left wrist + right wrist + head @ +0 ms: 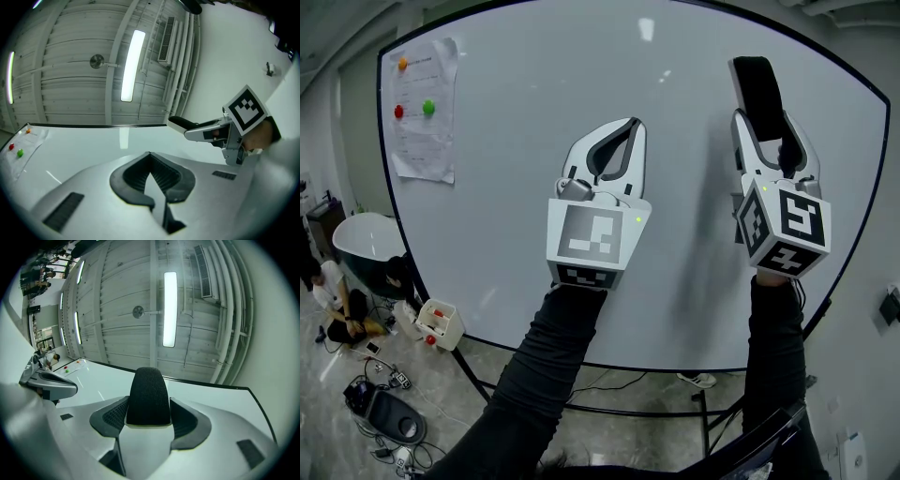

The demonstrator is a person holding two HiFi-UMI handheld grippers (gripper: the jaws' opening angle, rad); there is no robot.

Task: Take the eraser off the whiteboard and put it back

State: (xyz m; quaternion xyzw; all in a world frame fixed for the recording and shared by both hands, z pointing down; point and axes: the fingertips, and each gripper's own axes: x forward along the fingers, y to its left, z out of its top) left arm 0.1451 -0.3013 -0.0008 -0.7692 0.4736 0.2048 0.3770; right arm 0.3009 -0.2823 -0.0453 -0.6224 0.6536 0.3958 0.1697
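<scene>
A black-felted eraser [757, 92] with a white base stands up between the jaws of my right gripper [768, 131], which is shut on its lower half. In the right gripper view the eraser [149, 397] fills the gap between the pads. It is held in front of the upper right of the whiteboard [516, 122]; whether it touches the board I cannot tell. My left gripper [624, 129] is to its left, shut with nothing in it, its tips meeting [149, 154]. The left gripper view also shows the eraser [182, 123] in profile in the right gripper [206, 132].
A paper sheet [422, 108] with coloured magnets hangs at the board's upper left. On the floor at left are a dark round tub [366, 246], a seated person [336, 302], a small white box [439, 323] and cables. The board's stand legs [581, 389] run below.
</scene>
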